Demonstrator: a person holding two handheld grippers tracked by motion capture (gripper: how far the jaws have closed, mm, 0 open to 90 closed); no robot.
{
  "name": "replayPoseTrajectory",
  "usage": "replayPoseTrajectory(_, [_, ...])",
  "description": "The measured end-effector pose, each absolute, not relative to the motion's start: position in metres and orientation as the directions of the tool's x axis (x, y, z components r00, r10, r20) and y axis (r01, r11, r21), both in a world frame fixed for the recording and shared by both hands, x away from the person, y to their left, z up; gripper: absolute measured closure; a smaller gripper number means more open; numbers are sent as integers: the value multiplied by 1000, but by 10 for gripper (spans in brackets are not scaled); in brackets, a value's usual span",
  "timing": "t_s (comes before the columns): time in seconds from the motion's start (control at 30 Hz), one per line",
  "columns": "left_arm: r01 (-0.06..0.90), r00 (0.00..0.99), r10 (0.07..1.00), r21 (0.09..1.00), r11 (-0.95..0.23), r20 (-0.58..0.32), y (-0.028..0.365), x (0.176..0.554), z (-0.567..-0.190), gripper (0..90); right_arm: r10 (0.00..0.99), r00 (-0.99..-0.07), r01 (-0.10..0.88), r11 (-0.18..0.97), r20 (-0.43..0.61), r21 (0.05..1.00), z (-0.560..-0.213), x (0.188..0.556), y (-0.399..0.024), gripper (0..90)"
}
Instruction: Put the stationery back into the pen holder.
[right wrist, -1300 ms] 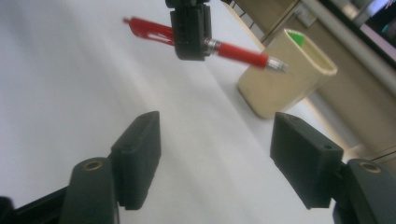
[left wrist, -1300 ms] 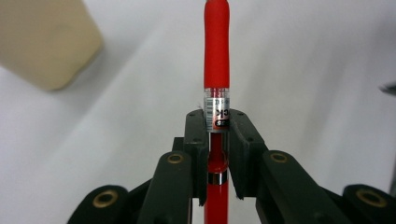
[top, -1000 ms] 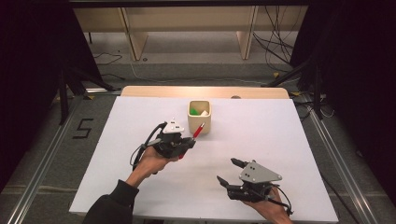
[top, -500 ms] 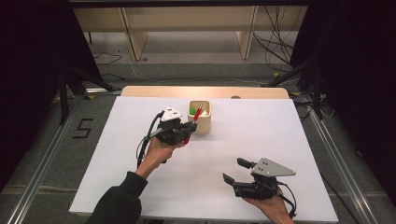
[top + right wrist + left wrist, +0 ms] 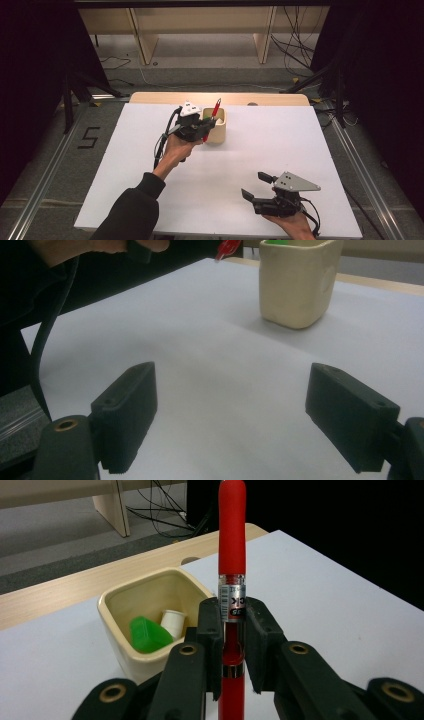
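My left gripper (image 5: 204,128) is shut on a red pen (image 5: 213,116), which stands nearly upright between the jaws (image 5: 231,570). It hovers just left of a cream square cup (image 5: 217,125) that holds a green piece (image 5: 148,635) and a white cylinder (image 5: 173,623). The pen's upper end leans over the cup's rim. My right gripper (image 5: 258,186) rests low at the front right of the white table (image 5: 280,135); its jaws have just been opening and stand wide apart with nothing between them (image 5: 235,415). The cup (image 5: 299,280) lies far ahead of them.
A light wooden strip (image 5: 150,97) runs along the table's far edge, with wooden furniture legs (image 5: 142,40) and cables (image 5: 295,45) on the floor behind. Metal rails (image 5: 45,170) flank the table. Dark curtains close both sides. A "5" mark (image 5: 90,137) sits on the floor left.
The left hand has carried the red pen up and away toward the cup, and the pen has turned more upright. The right gripper's jaws have spread wider while the hand stayed put.
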State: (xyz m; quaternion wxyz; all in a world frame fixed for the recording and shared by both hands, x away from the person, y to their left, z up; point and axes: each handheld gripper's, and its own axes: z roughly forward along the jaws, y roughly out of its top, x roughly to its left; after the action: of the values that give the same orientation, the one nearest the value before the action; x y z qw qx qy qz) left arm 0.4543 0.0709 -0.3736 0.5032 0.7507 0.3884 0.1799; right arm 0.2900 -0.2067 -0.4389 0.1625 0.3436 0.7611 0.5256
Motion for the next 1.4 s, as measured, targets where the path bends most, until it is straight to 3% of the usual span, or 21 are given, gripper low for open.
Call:
replayPoseTrajectory(0.73, [403, 581, 803, 903, -146, -130, 54, 500, -360, 786, 675, -730, 342, 226, 107, 912, -441, 283, -205, 212])
replayPoseTrajectory(1.4, [413, 532, 840, 899, -144, -110, 36, 526, -372, 786, 663, -741, 338, 230, 107, 912, -443, 282, -204, 212])
